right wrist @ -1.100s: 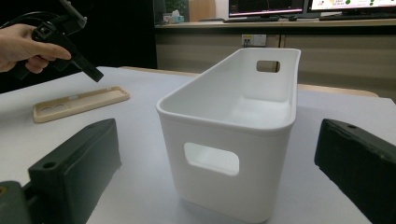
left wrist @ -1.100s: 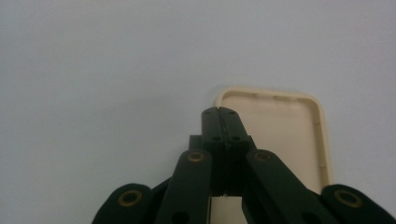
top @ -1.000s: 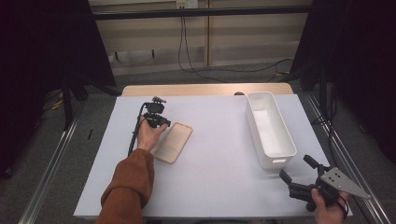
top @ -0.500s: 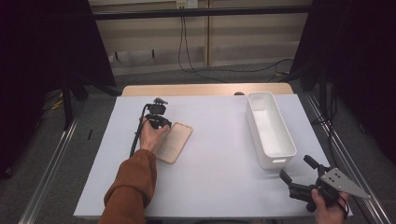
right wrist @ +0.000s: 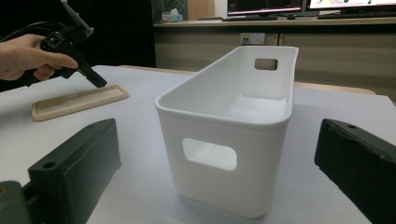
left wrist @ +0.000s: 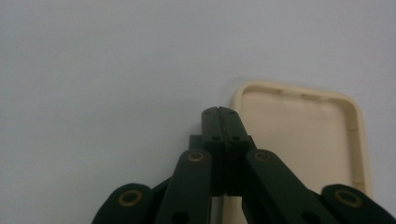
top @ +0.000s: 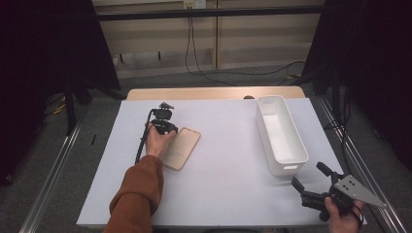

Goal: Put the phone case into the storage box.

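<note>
A beige phone-case-like tray (top: 182, 148) lies flat on the white table sheet, left of centre. My left gripper (top: 166, 128) is shut with nothing between its jaws; a hand in a brown sleeve holds it pointing down at the tray's far left corner. In the left gripper view its closed tips (left wrist: 219, 112) sit just beside the rim of the tray (left wrist: 303, 135). My right gripper (top: 307, 175) is open and empty at the front right corner. In the right gripper view its two pads (right wrist: 74, 163) frame the near end of a white bin (right wrist: 233, 116), short of it.
The long white bin (top: 281, 133) with handle cut-outs stands empty on the right side of the sheet (top: 223, 184). A wooden table edge (top: 214, 93) runs along the back. Metal rails (top: 53, 174) flank the table, and dark curtains hang on both sides.
</note>
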Tool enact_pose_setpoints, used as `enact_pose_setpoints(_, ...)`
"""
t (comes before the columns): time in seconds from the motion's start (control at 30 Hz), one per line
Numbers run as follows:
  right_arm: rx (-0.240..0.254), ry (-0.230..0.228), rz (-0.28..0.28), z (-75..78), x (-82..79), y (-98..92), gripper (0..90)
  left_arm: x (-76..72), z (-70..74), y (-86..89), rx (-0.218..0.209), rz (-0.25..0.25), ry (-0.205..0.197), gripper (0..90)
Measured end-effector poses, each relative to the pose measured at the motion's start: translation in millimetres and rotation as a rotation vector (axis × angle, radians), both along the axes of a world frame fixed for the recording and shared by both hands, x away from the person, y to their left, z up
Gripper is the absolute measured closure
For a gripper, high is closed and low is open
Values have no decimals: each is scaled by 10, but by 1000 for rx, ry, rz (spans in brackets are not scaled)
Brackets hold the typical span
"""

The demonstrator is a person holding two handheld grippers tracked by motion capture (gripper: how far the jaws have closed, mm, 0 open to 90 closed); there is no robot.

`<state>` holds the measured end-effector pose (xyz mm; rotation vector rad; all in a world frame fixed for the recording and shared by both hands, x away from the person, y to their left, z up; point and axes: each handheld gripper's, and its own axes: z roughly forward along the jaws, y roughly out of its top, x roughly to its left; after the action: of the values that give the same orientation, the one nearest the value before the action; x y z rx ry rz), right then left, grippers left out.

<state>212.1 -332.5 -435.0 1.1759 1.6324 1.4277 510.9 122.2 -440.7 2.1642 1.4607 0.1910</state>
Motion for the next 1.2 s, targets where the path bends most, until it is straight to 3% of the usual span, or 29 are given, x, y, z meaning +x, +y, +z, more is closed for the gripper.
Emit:
enact_pose_setpoints(0.6,2,1,-1,-3,1,-10,0,21,-55,-57,-16,-4,-7,900)
enact_pose_setpoints(1.2,0,-1,0,-2,4,-1,0,-62,-66,-230,-37,-69,-11,900)
